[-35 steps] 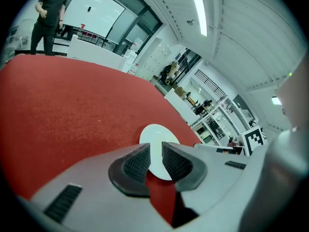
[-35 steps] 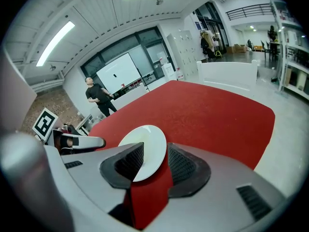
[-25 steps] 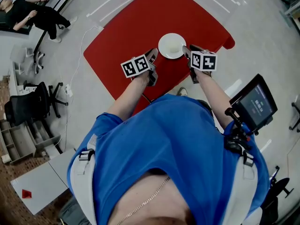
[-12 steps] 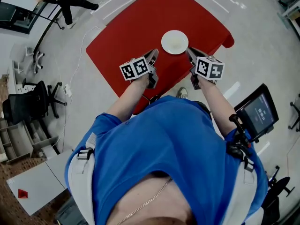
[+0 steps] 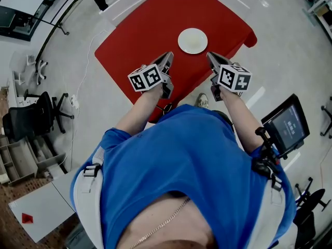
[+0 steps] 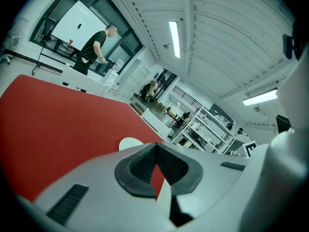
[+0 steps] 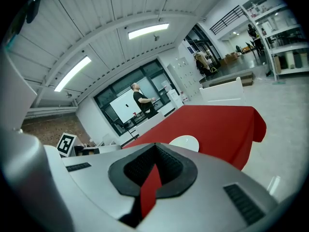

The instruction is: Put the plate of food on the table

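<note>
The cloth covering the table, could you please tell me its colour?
Plain red tablecloth, best in the head view.

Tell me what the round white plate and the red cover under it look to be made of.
Round white plate: probably glazed ceramic, possibly hard plastic; the surface is smooth and evenly white with a thin rim. Red cover: cloth with a matte finish; it hangs in soft folds at the corner and shows no glare.
</note>
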A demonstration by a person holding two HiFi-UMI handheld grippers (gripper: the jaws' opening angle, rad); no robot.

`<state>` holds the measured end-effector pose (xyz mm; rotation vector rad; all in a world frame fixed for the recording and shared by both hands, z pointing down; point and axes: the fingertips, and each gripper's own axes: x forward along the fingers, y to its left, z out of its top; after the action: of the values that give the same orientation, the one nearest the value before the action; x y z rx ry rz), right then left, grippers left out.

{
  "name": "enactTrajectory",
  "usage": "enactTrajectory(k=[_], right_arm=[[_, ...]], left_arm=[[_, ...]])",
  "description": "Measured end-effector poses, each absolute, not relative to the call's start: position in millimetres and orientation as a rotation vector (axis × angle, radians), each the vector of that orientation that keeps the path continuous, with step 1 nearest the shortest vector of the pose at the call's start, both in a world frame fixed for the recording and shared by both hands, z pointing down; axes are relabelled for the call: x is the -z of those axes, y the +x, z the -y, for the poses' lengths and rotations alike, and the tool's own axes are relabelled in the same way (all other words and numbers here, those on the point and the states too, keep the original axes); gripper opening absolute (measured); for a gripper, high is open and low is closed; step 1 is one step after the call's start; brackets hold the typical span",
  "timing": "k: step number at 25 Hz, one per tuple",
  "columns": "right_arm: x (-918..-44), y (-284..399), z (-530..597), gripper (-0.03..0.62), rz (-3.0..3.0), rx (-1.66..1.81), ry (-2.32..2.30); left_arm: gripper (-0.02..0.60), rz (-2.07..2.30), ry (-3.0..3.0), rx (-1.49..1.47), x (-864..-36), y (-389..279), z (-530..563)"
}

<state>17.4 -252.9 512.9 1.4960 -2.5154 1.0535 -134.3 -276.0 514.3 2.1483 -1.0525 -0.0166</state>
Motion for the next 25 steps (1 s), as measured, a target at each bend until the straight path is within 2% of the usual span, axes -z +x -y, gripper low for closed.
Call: enactTrajectory(k=[25], right_arm=[[-498.2,24.9,258.5,0.003,2.519,-1.019,1.550]], left_arm=[[0.008,0.991,2.165,0.011,-509.4,-117.8,282.8]])
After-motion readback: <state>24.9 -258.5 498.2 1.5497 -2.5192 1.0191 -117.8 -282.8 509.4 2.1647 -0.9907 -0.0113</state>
